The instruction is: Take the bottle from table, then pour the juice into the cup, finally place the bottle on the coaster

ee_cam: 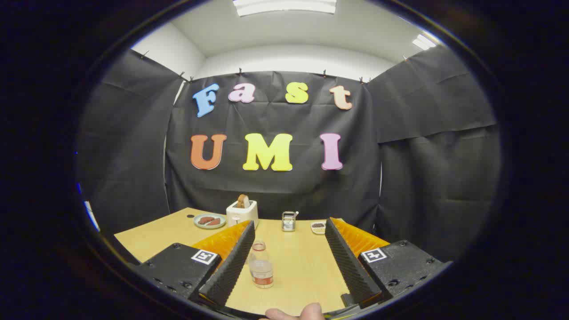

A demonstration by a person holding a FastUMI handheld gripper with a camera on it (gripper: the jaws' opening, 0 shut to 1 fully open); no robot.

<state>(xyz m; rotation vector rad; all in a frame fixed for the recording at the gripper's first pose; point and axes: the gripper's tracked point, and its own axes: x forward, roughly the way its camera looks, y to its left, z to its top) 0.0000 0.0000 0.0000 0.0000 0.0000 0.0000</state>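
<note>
A small clear bottle (260, 264) with a label band near its base stands upright on the wooden table (302, 266). It lies between my two fingers, close to the left finger (231, 266) and far from the right finger (349, 262). My gripper (290, 227) is open wide, with neither finger pressing the bottle. I cannot pick out a cup or a coaster for certain.
Beyond the fingers, at the table's far edge, stand a white toaster (242, 212) holding a slice of bread, a plate (210, 221) with brown food, a small metal rack (289, 221) and a little dish (318, 227). A person's fingertip (306, 312) shows near my gripper's base.
</note>
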